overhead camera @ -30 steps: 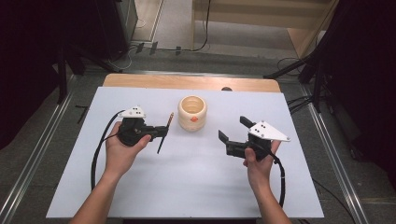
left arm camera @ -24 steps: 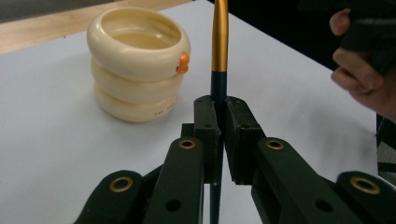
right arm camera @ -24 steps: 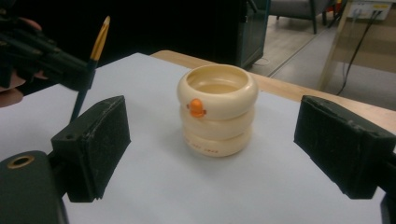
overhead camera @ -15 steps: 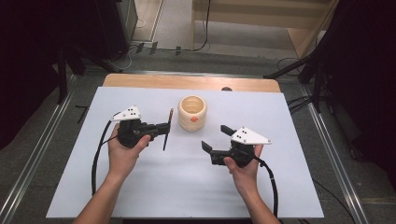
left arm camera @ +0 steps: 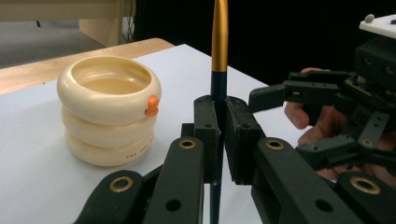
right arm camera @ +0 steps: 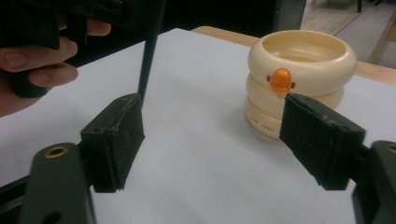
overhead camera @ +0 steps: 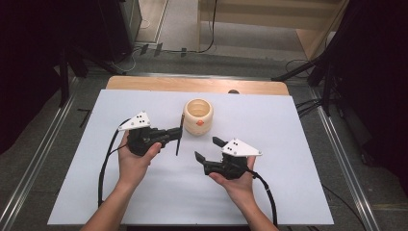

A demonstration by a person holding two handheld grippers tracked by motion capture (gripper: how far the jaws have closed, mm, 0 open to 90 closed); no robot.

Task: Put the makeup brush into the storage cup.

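My left gripper (overhead camera: 176,134) is shut on a slim dark pen (overhead camera: 179,135) with a gold upper part (left arm camera: 219,32), which stands nearly upright between the pads (left arm camera: 208,135). A cream ribbed pot (overhead camera: 198,115) with a small orange knob stands just right of the pen on the white table; it is hollow and open on top (left arm camera: 109,116). My right gripper (overhead camera: 206,148) hovers low over the table in front of the pot, pointing left towards the pen. Its jaws have just been closing and stand apart with nothing between them (right arm camera: 215,140). The pot (right arm camera: 299,79) lies beyond its right pad.
The white table top (overhead camera: 288,192) has a wooden strip (overhead camera: 144,84) along its far edge. Metal rails (overhead camera: 43,163) run down both sides. Cables trail from each gripper along the forearms. Dark stands and floor lie behind.
My right gripper has moved left and nearer the front of the table, towards the pen, and its jaws have narrowed. The left hand with the pen has hardly shifted.
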